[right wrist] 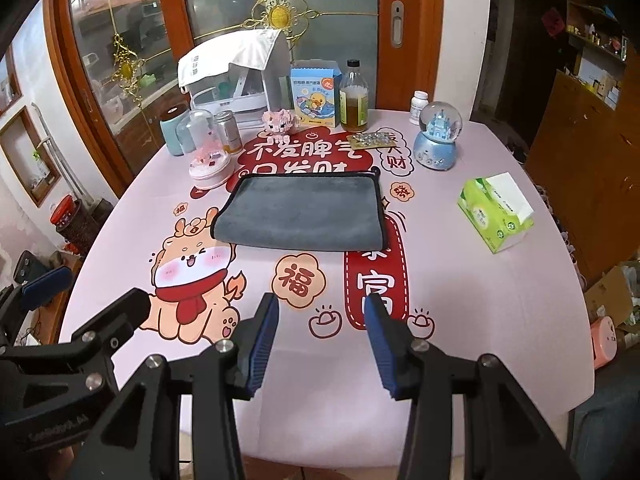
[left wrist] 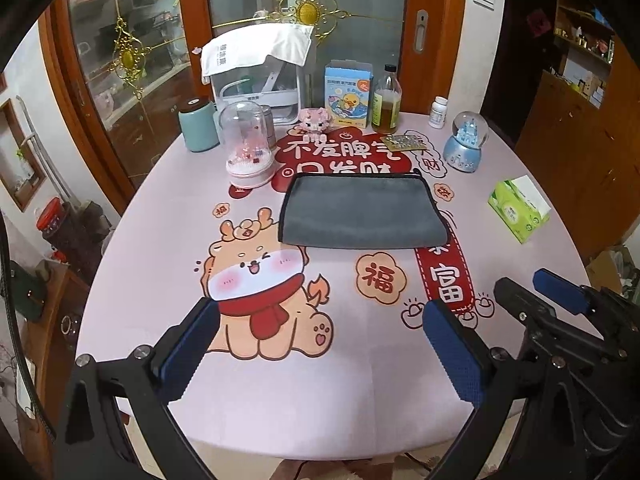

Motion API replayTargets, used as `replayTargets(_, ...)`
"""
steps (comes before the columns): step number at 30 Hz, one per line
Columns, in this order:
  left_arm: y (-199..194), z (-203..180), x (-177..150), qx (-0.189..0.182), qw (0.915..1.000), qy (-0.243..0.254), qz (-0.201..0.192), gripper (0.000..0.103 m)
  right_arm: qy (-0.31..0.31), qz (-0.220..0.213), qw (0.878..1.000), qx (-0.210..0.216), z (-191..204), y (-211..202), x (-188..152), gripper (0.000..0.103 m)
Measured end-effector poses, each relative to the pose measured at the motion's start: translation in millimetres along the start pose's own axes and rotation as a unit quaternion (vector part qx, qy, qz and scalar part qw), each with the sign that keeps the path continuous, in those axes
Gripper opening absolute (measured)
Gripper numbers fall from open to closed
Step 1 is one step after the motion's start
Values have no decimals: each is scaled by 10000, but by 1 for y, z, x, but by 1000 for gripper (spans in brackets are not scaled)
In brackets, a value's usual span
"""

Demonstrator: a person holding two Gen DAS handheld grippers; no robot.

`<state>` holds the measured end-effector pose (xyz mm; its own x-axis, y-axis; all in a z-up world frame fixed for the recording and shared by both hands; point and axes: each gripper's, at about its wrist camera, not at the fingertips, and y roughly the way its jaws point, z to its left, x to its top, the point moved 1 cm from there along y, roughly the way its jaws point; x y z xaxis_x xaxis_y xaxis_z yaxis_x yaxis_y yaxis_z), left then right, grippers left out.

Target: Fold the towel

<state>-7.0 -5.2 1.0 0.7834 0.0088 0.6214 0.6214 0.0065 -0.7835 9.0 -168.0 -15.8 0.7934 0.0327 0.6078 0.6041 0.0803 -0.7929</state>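
While both tools hang above the near edge of the counter (left wrist: pixel 520 248), the grey towel (left wrist: pixel 362 212) lies well ahead of them, near the middle of the printed cloth, touched by neither. From the left: a teal canister (left wrist: pixel 198 125) and a clear dome ornament (left wrist: pixel 249 144) stand at the far left of the counter, the dome just beside the towel's far left corner. The left gripper (left wrist: pixel 318 344) has its jaws wide apart over the cartoon dog print, nothing between them — the towel sits beyond and slightly right of that gap. The towel itself is folded to a flat rectangle, long side across the view; its dark bound hem runs along the far and right edges, with a small hanging loop at the far right corner, and the near edge is a smooth rounded fold. Further right, the right gripper (right wrist: pixel 322 338) holds its jaws parted too, though less widely, empty, with the towel ahead and a little left. A blue snow globe (right wrist: pixel 438 140) and a green tissue box (right wrist: pixel 496 214) stand right of the towel, apart from it.
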Motion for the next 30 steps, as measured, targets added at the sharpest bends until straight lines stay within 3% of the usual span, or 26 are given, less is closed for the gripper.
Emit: replayTargets(30, 3, -3, 9, -60, 9996, 270, -5, 101, 247, 41, 9992, -322, 0, -3, 1, 45)
